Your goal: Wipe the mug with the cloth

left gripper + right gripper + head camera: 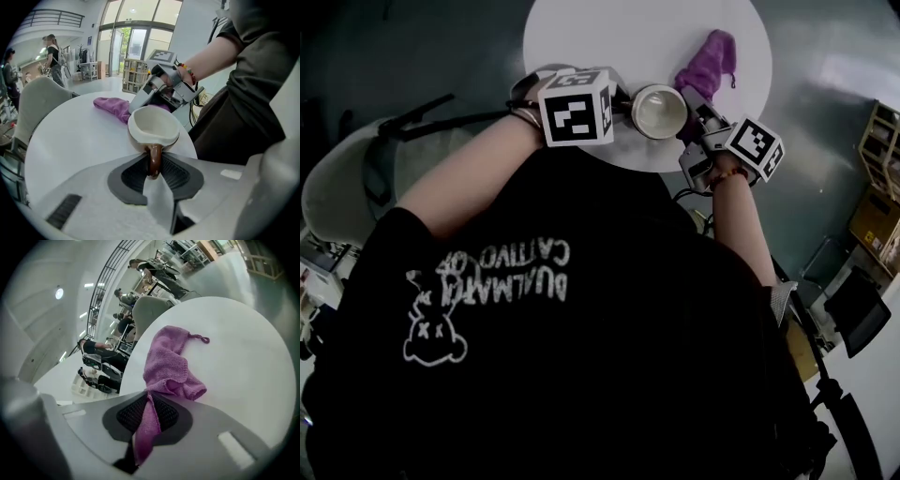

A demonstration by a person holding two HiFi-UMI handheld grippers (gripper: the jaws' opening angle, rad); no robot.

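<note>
A round white table (pixel 581 37) was seen in a bright, glass-fronted hall. The mug (pixel 153 129) was held by its brown handle (pixel 153 154), which was pinched between the left gripper (pixel 154 165) jaws. The cup body sat just ahead of the pads, likely so it was steadied with its mouth exposed. A corner of the purple cloth (pixel 168 366) was clamped in the right gripper (pixel 149 404). The rest was left trailing on the table ahead of its jaws, judged ready to be brought to the mug.

Round white desk (pixel 600 37), purple cloth (pixel 710 58) lying crumpled on its far right part, its near end lifted, white mug (pixel 658 111) at the near edge, unclear whether it rests on the top
</note>
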